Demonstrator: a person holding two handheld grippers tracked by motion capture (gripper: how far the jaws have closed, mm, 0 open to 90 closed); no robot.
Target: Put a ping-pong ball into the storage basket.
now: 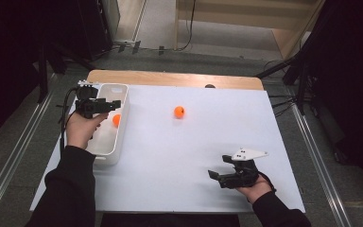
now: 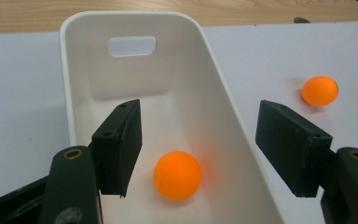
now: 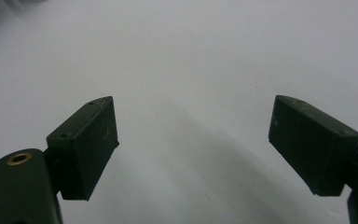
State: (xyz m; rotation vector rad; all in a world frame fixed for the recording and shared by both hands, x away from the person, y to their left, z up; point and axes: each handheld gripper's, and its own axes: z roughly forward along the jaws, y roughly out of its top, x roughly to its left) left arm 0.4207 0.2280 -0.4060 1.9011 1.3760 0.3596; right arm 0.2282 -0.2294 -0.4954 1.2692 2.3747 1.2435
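Right gripper (image 1: 227, 176) sits nearest, low on the white table sheet (image 1: 179, 170), near the front right edge. Jaws wide apart, nothing between them; the right gripper view looks along them at bare sheet. It's idle as far as I can judge.

Left gripper (image 1: 103, 106) hangs over the white bin (image 1: 124, 124) at the table's left side. Jaws also spread, holding nothing. In the left gripper view one jaw is inside the bin, the other outside its right wall, so the open gripper straddles that wall.

One orange ball (image 2: 177, 175) lies on the bin floor, just ahead of and between the jaws, not touching either. In the high view it shows by the bin's right wall (image 1: 116, 120).

Second orange ball (image 1: 179, 112) is farther out on the sheet, mid-table, well apart from the bin and from both grippers. Also visible top right in the left gripper view (image 2: 320, 90).

Step, my read: balls go into the bin; one is in, the left gripper looks freshly emptied above it. One ball left.

Next move calls for:
- lift the left gripper clear of the bin wall without knocking it
- keep the jaws spread, approach the loose ball from above, centre it between the pads
- close gently; it's round and light, likely to roll or squirt out if hit off-centre
- carry it over the rim and let go low

Either hand can reach; left is closer.
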